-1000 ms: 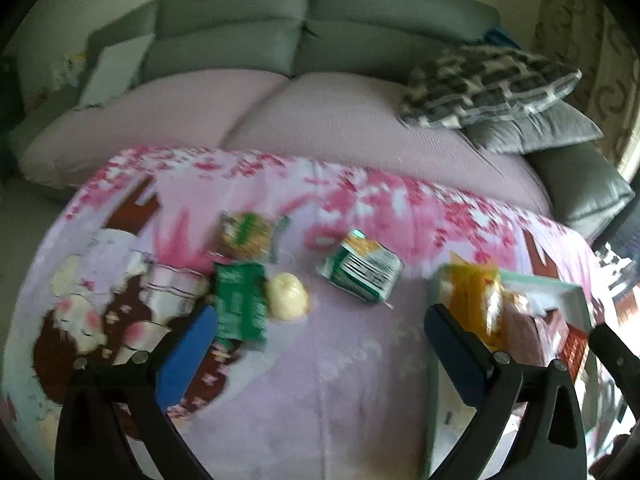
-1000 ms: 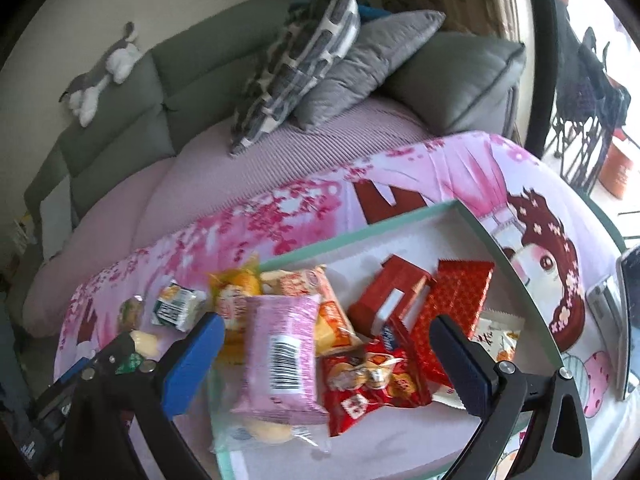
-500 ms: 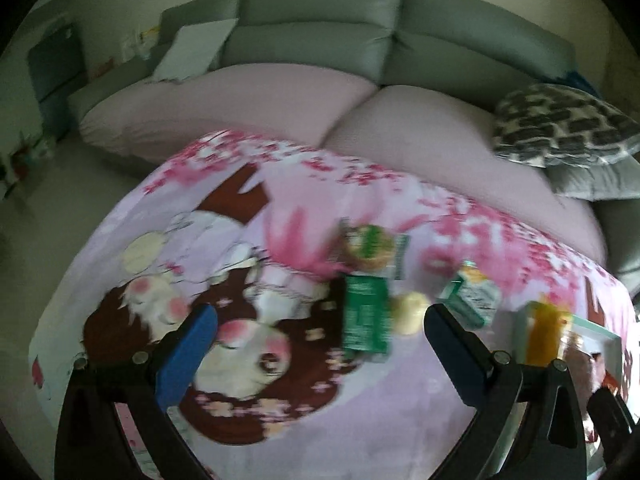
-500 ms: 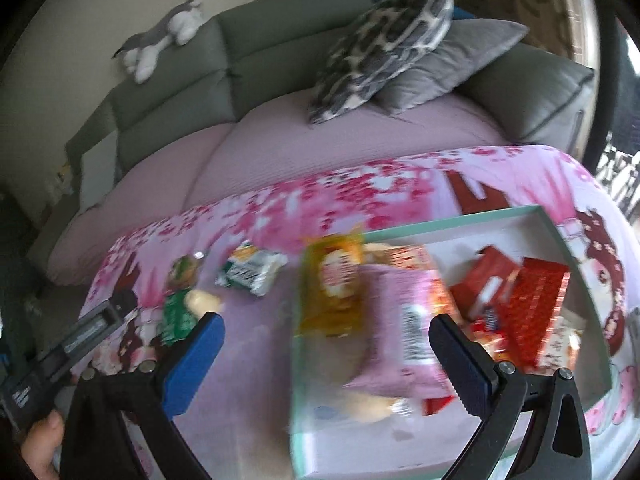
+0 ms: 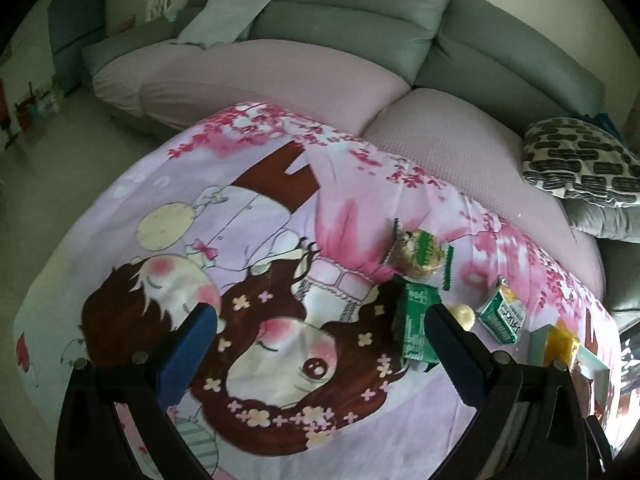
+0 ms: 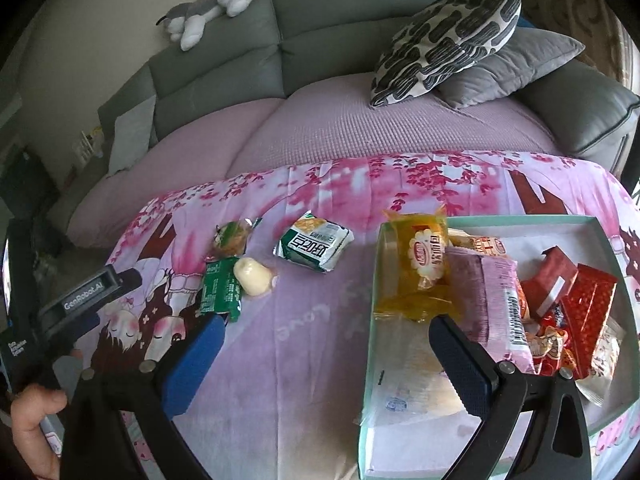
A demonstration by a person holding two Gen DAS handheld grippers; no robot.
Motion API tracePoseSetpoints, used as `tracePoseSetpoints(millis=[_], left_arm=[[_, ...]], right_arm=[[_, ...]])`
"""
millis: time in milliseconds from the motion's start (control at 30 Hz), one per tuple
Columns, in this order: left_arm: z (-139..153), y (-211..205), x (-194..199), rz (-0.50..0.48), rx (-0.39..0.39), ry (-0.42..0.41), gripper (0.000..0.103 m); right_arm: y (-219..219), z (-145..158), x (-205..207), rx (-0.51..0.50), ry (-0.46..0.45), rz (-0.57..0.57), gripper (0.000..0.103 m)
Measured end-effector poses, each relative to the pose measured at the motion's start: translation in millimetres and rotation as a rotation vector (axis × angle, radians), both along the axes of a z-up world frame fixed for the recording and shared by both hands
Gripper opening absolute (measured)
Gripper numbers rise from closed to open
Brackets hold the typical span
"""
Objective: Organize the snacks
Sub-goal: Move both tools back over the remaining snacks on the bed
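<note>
Jaws of both grippers (image 5: 320, 328) (image 6: 326, 342) agape, empty.

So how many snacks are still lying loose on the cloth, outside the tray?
4. A round green-wrapped pastry sits farthest back, a flat green packet lies just in front of it, a pale bun touches that packet's right side, and a green-and-white pack lies nearer the tray. None looks hidden.

Both wrist views look down, sharing the green packet (image 5: 416, 328).
</note>
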State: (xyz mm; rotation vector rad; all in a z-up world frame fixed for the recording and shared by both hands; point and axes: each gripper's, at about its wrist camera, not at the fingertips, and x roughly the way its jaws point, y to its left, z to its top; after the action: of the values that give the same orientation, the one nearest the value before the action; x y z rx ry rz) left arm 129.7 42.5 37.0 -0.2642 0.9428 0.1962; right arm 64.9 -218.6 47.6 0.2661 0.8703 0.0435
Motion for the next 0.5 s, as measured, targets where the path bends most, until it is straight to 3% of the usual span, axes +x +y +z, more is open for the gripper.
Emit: tracePoseSetpoints(millis=[333, 500], left_arm=[[-9, 4, 15, -0.070, -0.055, -0.024, 0.103], [-10, 7, 20, -0.080, -0.050, -0.024, 0.103]], right_arm=[[17, -5, 12, -0.010, -0.008, 0.016, 0.103], [30, -8, 23, 0.005, -0.002, 0.038, 0.094]])
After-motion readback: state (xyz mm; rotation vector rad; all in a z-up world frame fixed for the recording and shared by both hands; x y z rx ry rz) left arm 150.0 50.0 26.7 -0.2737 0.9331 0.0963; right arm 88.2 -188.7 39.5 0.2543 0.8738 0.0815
